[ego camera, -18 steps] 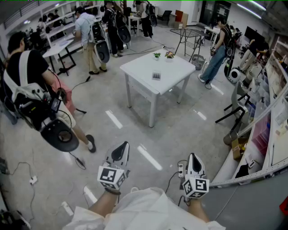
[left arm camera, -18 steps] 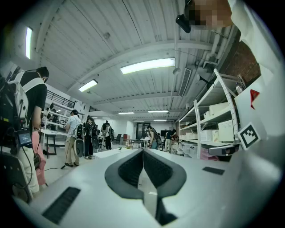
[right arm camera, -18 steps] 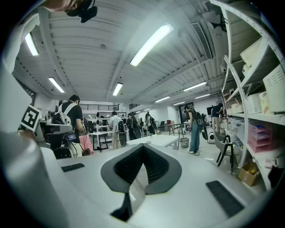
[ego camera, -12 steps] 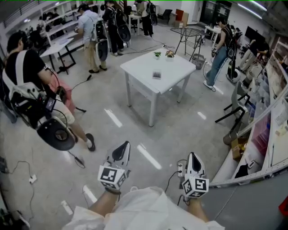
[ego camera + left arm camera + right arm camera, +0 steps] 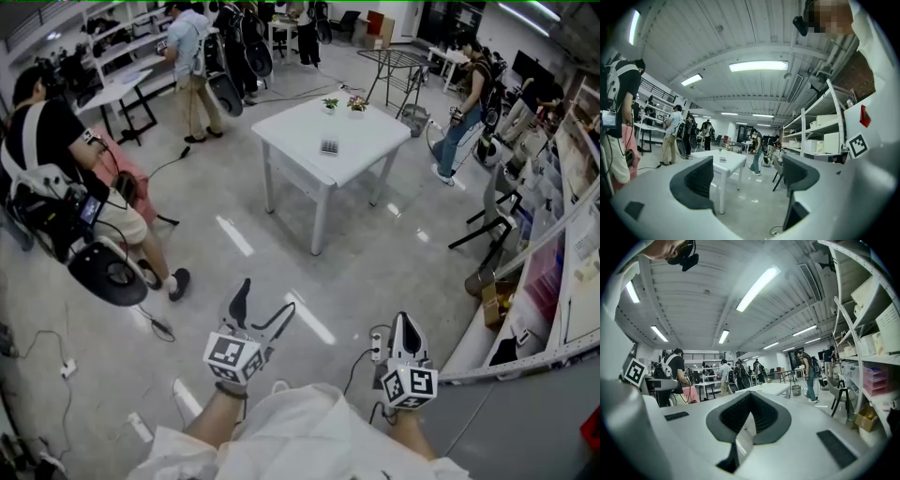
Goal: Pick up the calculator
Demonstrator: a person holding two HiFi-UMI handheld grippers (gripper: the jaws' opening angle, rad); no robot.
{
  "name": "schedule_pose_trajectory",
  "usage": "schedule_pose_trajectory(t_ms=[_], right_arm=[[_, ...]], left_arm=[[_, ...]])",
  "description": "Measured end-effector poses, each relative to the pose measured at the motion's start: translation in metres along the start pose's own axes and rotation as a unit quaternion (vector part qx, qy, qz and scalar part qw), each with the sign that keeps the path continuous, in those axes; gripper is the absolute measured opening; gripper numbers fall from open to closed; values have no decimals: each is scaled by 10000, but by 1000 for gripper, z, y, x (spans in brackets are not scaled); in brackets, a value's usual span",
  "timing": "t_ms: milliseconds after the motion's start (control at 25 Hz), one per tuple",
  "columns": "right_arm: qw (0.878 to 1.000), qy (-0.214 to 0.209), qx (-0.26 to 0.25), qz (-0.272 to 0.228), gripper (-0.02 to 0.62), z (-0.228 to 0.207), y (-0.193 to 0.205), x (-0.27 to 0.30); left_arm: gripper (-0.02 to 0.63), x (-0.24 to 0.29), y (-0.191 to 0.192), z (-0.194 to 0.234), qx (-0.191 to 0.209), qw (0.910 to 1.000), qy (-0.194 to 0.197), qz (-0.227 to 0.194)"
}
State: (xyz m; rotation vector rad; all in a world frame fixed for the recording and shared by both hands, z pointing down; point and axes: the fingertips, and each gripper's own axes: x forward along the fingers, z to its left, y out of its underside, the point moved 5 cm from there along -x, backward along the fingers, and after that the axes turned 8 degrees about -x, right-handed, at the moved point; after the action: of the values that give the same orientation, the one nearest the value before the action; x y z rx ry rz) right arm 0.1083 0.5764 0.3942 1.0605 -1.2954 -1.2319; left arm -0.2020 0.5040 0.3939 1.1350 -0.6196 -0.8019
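Nearest, at about 6 o'clock in the head view, the left tool (image 5: 263, 307) is held level with its jaws spread wide and nothing between them. Its own view shows only open floor (image 5: 375, 272) and the distant worktop (image 5: 733, 160) in the gap. Just to its right, the right tool (image 5: 404, 328) is also level, its jaws pressed together on nothing.

A long stretch of bare floor lies ahead of both tools. Beyond it stands the white worktop (image 5: 281, 141), turned corner-on to the person. The calculator (image 5: 329, 147) lies flat near its middle, well apart from either tool.

From the left tool the calculator sits between 12 and 1 o'clock, and from the right tool between 11 and 12. So it is almost dead ahead, midway between the two. In the left gripper view the calculator (image 5: 723, 159) shows as a dark speck just inside the left jaw. It is too small to tell its long axis.

The left tool looks slightly nearer and is already spread, so it seems the likelier one to reach. The whole walk to the worktop comes first. Two small potted plants (image 5: 342, 105) stand at the far edge, at 12 o'clock beyond the calculator.
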Motion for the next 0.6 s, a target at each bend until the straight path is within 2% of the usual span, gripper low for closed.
schedule_pose_trajectory(t_ms=[80,160,600], right_arm=[[10000,4,27,-17,18,4,0,-1],[10000,11,25,-23,18,8,0,-1],[9999,128,-65,-2,18,40,0,-1]], left_arm=[[470,-1,5,4,40,9999,-63,123],[484,-3,11,8,5,9997,-105,216],[485,-21,11,36,-63,9995,-26,310]])
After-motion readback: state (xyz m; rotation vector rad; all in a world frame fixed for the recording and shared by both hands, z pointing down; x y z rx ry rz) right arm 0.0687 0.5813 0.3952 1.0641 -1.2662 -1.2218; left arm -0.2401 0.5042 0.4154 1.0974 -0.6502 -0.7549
